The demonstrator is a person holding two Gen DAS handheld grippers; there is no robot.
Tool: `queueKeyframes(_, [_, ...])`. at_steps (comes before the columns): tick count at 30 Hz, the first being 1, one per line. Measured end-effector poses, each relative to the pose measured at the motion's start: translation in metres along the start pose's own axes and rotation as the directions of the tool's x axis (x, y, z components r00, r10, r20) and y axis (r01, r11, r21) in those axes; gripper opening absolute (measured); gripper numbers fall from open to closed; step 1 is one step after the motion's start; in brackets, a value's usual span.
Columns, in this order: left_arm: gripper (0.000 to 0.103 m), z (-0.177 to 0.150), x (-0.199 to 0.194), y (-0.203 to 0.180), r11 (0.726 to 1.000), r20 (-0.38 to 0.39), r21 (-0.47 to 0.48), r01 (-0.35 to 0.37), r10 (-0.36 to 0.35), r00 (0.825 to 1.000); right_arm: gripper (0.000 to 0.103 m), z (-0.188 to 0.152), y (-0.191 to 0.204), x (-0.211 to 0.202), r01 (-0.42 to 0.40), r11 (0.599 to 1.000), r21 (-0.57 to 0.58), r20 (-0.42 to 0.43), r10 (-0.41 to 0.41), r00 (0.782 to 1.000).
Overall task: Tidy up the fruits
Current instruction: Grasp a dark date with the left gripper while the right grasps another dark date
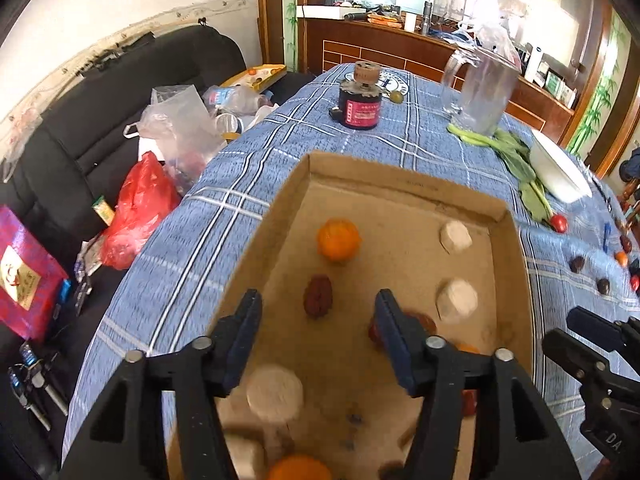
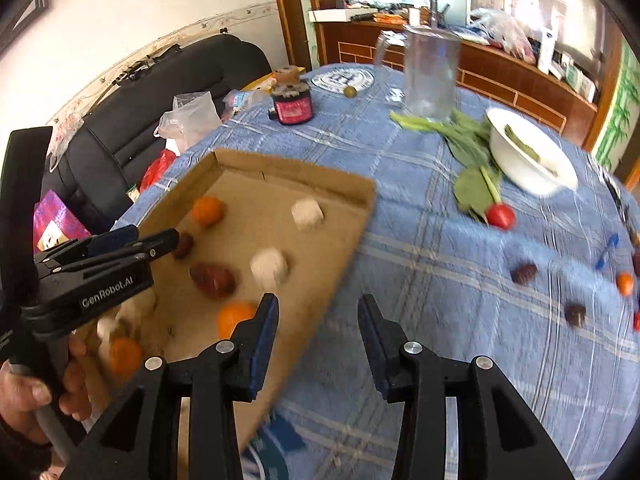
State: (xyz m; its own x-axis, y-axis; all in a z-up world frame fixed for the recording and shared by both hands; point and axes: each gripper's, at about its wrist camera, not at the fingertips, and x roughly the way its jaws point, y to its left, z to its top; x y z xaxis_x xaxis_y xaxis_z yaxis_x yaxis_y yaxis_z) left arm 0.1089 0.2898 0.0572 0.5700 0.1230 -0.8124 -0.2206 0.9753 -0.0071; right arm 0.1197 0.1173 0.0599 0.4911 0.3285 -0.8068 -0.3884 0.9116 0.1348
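Blue plaid tablecloth (image 2: pixel 440 248) — black sofa (image 1: pixel 120 112)

Left wrist view: close above the cardboard tray (image 1: pixel 404 188), looking steeply down into it.
Right wrist view: just right of the tray's (image 2: pixel 362 216) edge, looking down over the blue tablecloth (image 2: pixel 440 260).
Shared: tray, glass jug (image 1: pixel 480 92).

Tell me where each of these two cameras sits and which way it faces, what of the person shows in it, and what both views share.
Left wrist: rides the left tongs, looking steeply down into the cardboard tray; the right tongs show at the right edge.
Right wrist: rides the right tongs, looking down over the tray's right edge and the blue checked tablecloth; the left tongs and the hand holding them show at left.
Shared: tray, orange fruit, glass jug, white bowl.
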Motion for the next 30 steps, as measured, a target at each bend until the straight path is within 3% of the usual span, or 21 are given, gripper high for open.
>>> queueKeyframes(6, [0.068, -0.021, -0.013, -0.045, 0.999, -0.021, 0.034, 0.021, -0.020, 1.000, 0.045, -0.047, -0.042, -0.020, -0.011, 0.998, 0.068, -0.017, 0.013, 1.000])
queueKeyframes(12, [0.075, -0.031, -0.022, -0.118, 0.992, -0.046, 0.109, 0.067, -0.062, 0.997, 0.045, -0.075, -0.124, -0.042, 0.063, 0.983, 0.172, -0.003, -0.064, 0.998])
queueKeyframes(15, [0.077, -0.030, -0.023, -0.153, 0.983, -0.057, 0.169, 0.079, -0.070, 0.996, 0.047, -0.075, -0.165, -0.047, 0.110, 0.974, 0.199, 0.004, -0.114, 0.994])
queueKeyframes(19, [0.077, -0.026, -0.025, -0.189, 0.970, -0.050, 0.233, 0.074, -0.064, 0.997, 0.050, -0.062, -0.205, -0.043, 0.174, 0.973, 0.149, 0.011, -0.178, 0.984])
queueKeyframes(26, [0.077, -0.017, -0.019, -0.230, 0.949, -0.020, 0.313, 0.047, -0.042, 0.999, 0.050, -0.036, -0.240, -0.014, 0.144, 0.978, 0.151, 0.000, -0.146, 0.989])
queueKeyframes(30, [0.077, -0.009, 0.000, -0.249, 0.944, -0.045, 0.323, 0.063, -0.051, 0.998, 0.048, -0.034, -0.242, 0.003, 0.148, 0.983, 0.108, -0.013, -0.147, 0.989])
